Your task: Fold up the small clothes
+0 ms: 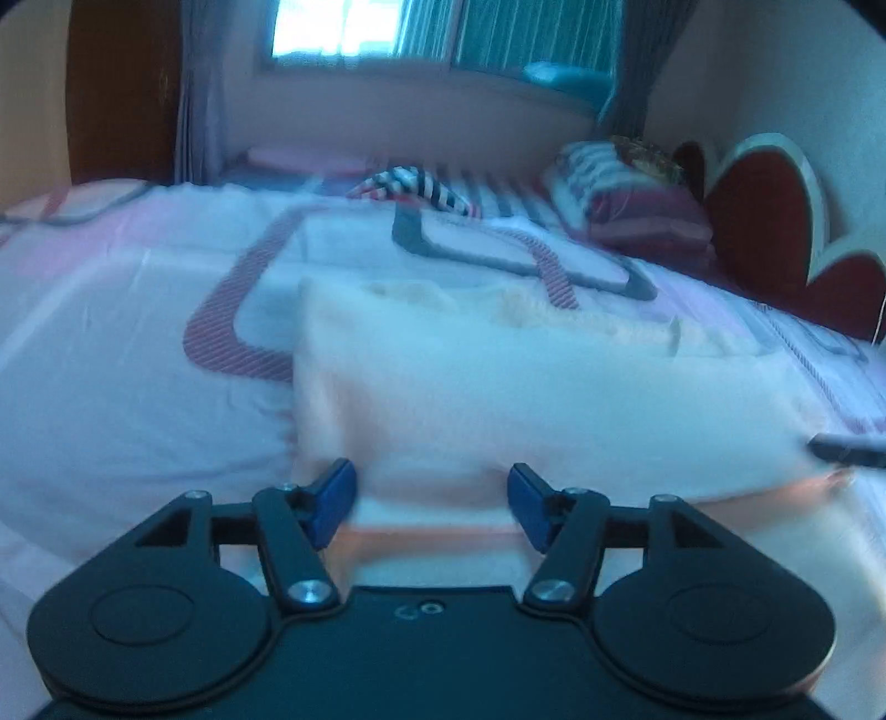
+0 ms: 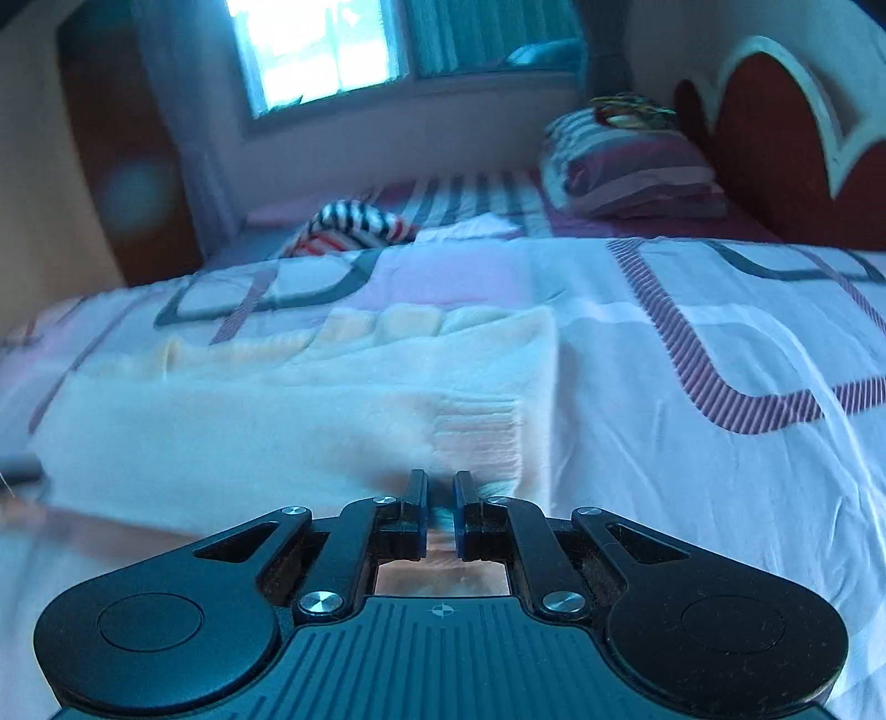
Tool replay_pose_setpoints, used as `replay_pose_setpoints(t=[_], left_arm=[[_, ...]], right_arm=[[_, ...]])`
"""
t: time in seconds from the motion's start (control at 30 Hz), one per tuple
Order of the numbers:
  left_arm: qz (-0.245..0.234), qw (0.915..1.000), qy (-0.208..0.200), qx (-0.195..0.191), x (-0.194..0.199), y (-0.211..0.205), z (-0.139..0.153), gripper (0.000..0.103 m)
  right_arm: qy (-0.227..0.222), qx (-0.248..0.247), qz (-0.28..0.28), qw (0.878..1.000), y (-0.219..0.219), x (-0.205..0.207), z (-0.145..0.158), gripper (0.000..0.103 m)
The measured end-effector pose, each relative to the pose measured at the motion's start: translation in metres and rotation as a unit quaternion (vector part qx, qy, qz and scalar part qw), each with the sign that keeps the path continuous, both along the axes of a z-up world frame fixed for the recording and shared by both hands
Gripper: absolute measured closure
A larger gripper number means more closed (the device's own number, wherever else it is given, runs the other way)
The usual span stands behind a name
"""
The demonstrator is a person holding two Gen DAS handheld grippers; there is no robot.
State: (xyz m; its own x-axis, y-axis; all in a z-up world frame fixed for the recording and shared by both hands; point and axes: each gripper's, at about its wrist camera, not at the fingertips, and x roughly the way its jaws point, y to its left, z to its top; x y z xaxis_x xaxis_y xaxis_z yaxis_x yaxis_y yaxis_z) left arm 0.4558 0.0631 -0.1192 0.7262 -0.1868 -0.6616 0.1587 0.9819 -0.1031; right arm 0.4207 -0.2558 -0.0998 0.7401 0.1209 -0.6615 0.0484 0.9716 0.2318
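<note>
A pale cream knitted garment [image 1: 498,399] lies spread on the bed, partly folded. My left gripper [image 1: 432,507] is open with its blue pads wide apart, just at the garment's near edge, holding nothing. In the right wrist view the same garment [image 2: 310,421] lies ahead, with a ribbed hem at its right side. My right gripper [image 2: 440,498] is shut on the garment's near edge, cloth pinched between the pads. The tip of the right gripper [image 1: 847,448] shows at the right edge of the left wrist view.
The bed sheet [image 2: 692,443] is white and pink with striped loop patterns. A striped garment [image 2: 354,224] lies at the far side. Pillows [image 2: 631,160] lie by the red headboard [image 2: 775,138] at the right. A window [image 1: 443,27] is behind.
</note>
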Motion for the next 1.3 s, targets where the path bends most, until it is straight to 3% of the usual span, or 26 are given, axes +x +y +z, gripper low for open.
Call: replay_pose_setpoints(t=[0.07,0.13,0.23,0.4,0.43,0.57,0.7,0.73,0.8,0.87,1.03,1.13,1.3], left_arm=[[0.000,1.0000,0.002,-0.006,0.003,0.000,0.009,0.042],[0.003,0.9995,-0.026,-0.020,0.011,0.000,0.018,0.040],[-0.011,0.9994,-0.032,-0.012,0.045,-0.011,0.021,0.038],[-0.003,0.9996,-0.004,0.028,0.105,-0.008,-0.007,0.037],[-0.004,0.9997,-0.016,0.017,0.106,-0.002,-0.008,0.038],[0.014,0.9992,-0.028,0.027,0.087,0.004,0.008,0.039],[-0.029,0.9983,-0.048,-0.013,0.059,-0.037,0.022,0.029],[-0.042,0.9981,-0.044,-0.010,0.055,-0.051,0.020,0.029],[-0.050,0.9984,-0.025,-0.014,0.052,-0.066,0.009,0.033],[-0.041,0.9990,-0.014,-0.005,0.050,-0.063,0.000,0.033],[-0.013,0.9985,-0.031,0.043,0.034,-0.016,-0.002,0.030],[0.010,0.9982,-0.035,0.047,0.025,-0.003,0.007,0.034],[-0.009,0.9982,-0.052,0.027,-0.003,-0.022,0.020,0.032]], right_arm=[[-0.012,0.002,-0.002,1.000,0.000,0.000,0.010,0.096],[-0.035,0.000,0.013,0.999,0.004,0.005,0.016,0.096],[-0.035,0.006,0.032,0.999,0.019,0.032,0.014,0.096],[-0.018,-0.013,0.054,0.998,0.041,0.070,-0.008,0.096],[-0.023,-0.019,0.043,0.999,0.039,0.072,-0.012,0.096],[-0.024,-0.003,0.017,1.000,0.028,0.074,-0.006,0.096],[-0.046,0.031,0.051,0.997,0.055,0.069,0.007,0.094],[-0.040,0.033,0.073,0.996,0.069,0.071,0.006,0.092],[-0.032,0.032,0.105,0.993,0.090,0.073,0.000,0.067],[-0.034,0.005,0.112,0.993,0.098,0.069,-0.005,0.066],[-0.027,-0.041,0.020,0.999,0.027,0.049,-0.006,0.066],[-0.014,-0.036,-0.010,0.999,-0.009,0.037,-0.004,0.066],[-0.047,-0.003,0.016,0.999,-0.010,0.000,0.017,0.066]])
